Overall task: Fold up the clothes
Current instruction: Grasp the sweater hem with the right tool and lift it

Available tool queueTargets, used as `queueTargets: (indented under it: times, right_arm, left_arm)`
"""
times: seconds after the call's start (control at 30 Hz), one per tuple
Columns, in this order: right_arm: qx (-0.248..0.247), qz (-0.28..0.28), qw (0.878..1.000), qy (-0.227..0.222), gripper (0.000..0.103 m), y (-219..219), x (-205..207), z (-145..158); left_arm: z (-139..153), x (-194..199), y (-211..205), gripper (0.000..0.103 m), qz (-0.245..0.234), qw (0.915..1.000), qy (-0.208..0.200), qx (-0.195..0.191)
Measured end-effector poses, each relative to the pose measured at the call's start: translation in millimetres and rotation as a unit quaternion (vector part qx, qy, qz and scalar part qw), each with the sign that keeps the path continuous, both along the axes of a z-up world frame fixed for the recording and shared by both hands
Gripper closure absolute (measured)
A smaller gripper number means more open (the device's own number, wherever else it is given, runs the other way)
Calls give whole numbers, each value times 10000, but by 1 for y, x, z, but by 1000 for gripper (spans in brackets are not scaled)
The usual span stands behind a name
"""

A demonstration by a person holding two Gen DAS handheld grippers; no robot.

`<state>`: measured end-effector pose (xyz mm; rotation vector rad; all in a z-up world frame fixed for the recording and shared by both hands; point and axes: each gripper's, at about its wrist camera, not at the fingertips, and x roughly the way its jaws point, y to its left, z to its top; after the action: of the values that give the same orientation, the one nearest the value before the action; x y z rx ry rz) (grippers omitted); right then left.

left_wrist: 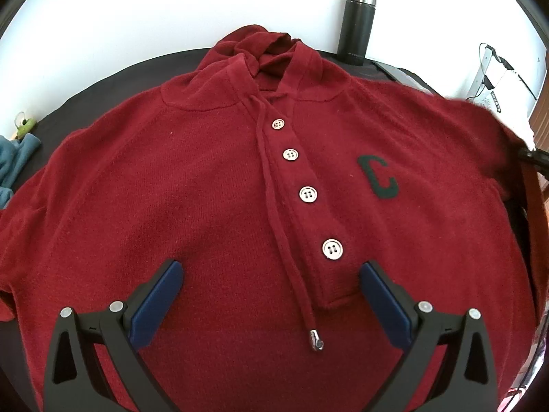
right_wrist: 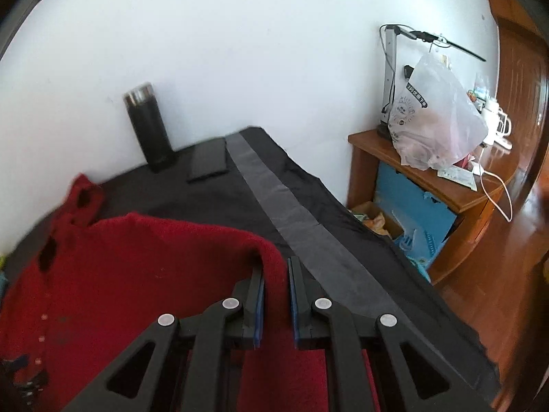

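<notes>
A dark red hooded sweater [left_wrist: 212, 185] lies face up on the black-covered table [left_wrist: 113, 79], hood toward the wall. It has a row of pale buttons, a drawstring [left_wrist: 295, 274] and a green letter C [left_wrist: 377, 178]. My left gripper [left_wrist: 271, 271] hovers open over the sweater's lower chest, blue pads wide apart, nothing between them. In the right wrist view my right gripper [right_wrist: 275, 267] is shut on a fold of the sweater's right sleeve [right_wrist: 271, 261], lifted above the table [right_wrist: 219, 202]. The right gripper shows only as a dark blurred tip at the left wrist view's right edge.
A black flask [left_wrist: 355, 27] stands by the wall behind the hood; it is the same flask [right_wrist: 149, 127] beside a flat black slab [right_wrist: 209, 163]. Grey tape [right_wrist: 291, 216] runs along the table. Blue cloth [left_wrist: 13, 161] lies at left. A wooden cabinet [right_wrist: 429, 178] with a plastic bag stands right.
</notes>
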<state>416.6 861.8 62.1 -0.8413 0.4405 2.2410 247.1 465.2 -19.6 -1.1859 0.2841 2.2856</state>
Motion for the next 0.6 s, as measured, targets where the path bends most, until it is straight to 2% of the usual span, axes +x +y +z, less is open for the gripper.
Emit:
queueTargets:
  times: [0.13,0.23,0.33,0.37,0.43,0.47,0.5,0.6]
  right_arm:
    - [57,13,9993,-361,90,15,-26,-17]
    - [-128,258,9975,-639,89,27,-42,-33]
    - [-347,442,9965,-623,80,30,-43,-39]
    - [-398,489,9967,-509,73,28,-39,-35]
    - [-397,545,9973,-280,44,22,-28,-26]
    - [-315,541,9979,-166,25,18,-20,-20]
    - [-141,527,9985,-54,22,11,-11,-11]
    - [142,571,9980,213,22,-9,20,7]
  left_arm:
    - [0,-1,0,0,-9,10000,2,-6]
    - [0,-1,1,0,-19,10000,8,-18]
    - [0,-1,0,0,-24,10000,7,-14]
    - [0,-1,1,0,-23,10000,6,-12]
    - [0,-1,1,0,-24,10000,8,-19]
    - [0,-1,1,0,-24,10000,9,-21]
    - [0,-1,1,0,-24,10000,9,-21]
    - [0,-2,2,0,-22,10000,6,-16]
